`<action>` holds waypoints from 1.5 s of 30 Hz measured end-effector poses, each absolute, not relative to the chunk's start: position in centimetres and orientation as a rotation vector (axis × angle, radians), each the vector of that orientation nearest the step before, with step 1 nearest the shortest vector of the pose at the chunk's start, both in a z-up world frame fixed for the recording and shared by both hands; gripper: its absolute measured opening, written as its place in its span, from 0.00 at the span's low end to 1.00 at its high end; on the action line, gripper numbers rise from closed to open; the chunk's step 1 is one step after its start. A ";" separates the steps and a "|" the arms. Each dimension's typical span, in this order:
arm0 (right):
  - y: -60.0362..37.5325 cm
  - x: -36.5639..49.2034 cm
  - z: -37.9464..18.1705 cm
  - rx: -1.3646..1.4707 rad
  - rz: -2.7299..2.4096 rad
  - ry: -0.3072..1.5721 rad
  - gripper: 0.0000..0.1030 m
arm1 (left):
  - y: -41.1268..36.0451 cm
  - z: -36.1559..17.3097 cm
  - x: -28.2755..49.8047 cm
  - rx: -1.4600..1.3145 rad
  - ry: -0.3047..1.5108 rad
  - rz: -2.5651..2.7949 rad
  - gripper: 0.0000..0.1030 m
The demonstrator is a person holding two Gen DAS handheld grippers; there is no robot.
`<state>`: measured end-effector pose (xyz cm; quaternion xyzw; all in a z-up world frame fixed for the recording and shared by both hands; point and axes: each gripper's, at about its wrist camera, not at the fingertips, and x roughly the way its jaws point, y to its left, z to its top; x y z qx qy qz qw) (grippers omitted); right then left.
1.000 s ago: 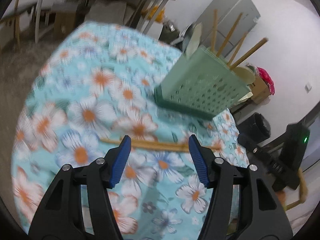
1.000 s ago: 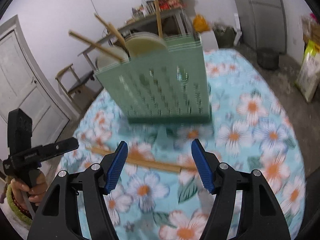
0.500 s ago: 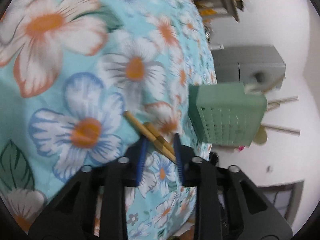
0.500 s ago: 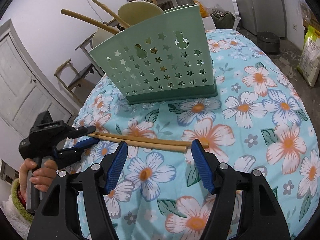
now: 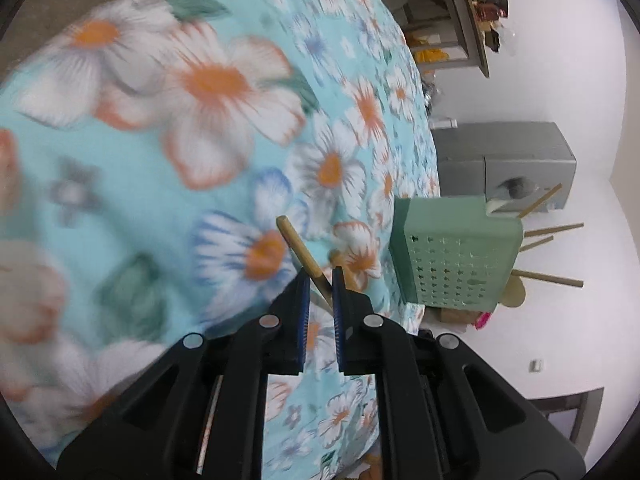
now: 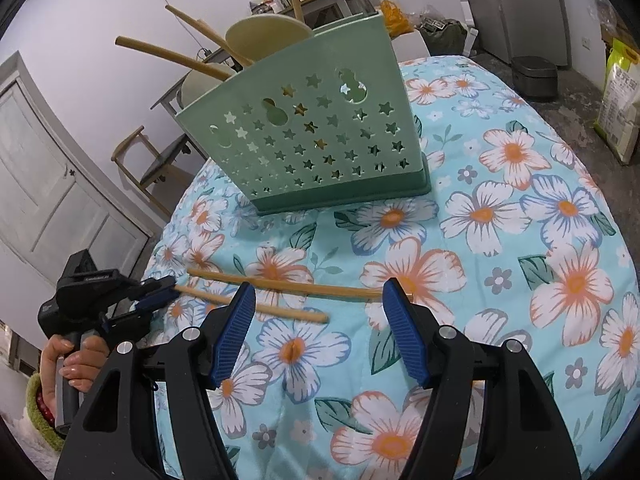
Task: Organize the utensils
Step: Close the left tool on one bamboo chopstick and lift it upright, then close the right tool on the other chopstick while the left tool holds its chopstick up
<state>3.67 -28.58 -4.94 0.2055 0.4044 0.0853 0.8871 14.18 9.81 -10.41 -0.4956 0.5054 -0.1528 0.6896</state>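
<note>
Two wooden chopsticks lie on the floral tablecloth. My left gripper (image 5: 320, 276) is shut on the near chopstick (image 5: 301, 252), gripping its end; in the right wrist view the left gripper (image 6: 154, 298) holds that chopstick (image 6: 280, 311) at its left end. The second chopstick (image 6: 280, 282) lies just behind it, seen only as a tip in the left wrist view (image 5: 335, 257). My right gripper (image 6: 316, 300) is open and empty, hovering over both chopsticks. A green perforated utensil holder (image 6: 308, 148) stands behind, holding wooden utensils; it also shows in the left wrist view (image 5: 456, 256).
The round table wears a teal floral cloth (image 6: 500, 240). A wooden chair (image 6: 160, 160) and a white door (image 6: 48, 184) are at left. A grey fridge (image 6: 516, 4), a rice cooker (image 6: 534, 76) and a sack (image 6: 624, 100) stand at right.
My left gripper turned on its side, came down on the end of the near chopstick and shut on it. My right gripper drew back slightly and stayed open.
</note>
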 end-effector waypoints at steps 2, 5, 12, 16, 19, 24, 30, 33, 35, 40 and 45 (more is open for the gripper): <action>-28.7 3.7 -5.0 0.434 0.181 0.840 0.63 | 10.8 -10.3 13.7 -1.123 1.125 -0.326 0.09; -28.9 3.7 -4.9 0.444 0.190 0.836 0.63 | 11.4 -10.8 13.8 -1.175 1.136 -0.308 0.11; -29.1 3.7 -4.9 0.453 0.197 0.837 0.63 | 10.3 -11.2 14.8 -1.202 1.153 -0.267 0.23; -29.4 3.7 -4.8 0.461 0.191 0.835 0.63 | 9.8 -11.2 14.9 -1.196 1.139 -0.232 0.23; -29.4 3.7 -4.8 0.462 0.193 0.838 0.63 | 9.5 -11.0 14.8 -1.165 1.128 -0.210 0.21; -29.0 3.6 -4.4 0.447 0.202 0.832 0.63 | 9.6 -11.0 14.4 -1.150 1.129 -0.179 0.12; -28.3 3.2 -3.3 0.401 0.202 0.811 0.63 | 9.4 -8.8 14.0 -1.030 1.068 -0.190 0.10; -27.9 3.0 -2.7 0.375 0.210 0.799 0.63 | 10.2 -6.2 13.7 -0.986 0.966 -0.218 0.08; -27.4 2.9 -2.4 0.356 0.225 0.787 0.63 | 11.2 -3.6 13.3 -0.942 0.868 -0.233 0.06; -24.4 3.2 -1.1 0.235 0.295 0.750 0.63 | 13.6 2.8 11.6 -0.806 0.633 -0.225 0.04; -19.5 3.9 -0.1 0.029 0.382 0.697 0.57 | 14.2 7.5 10.0 -0.632 0.468 -0.176 0.04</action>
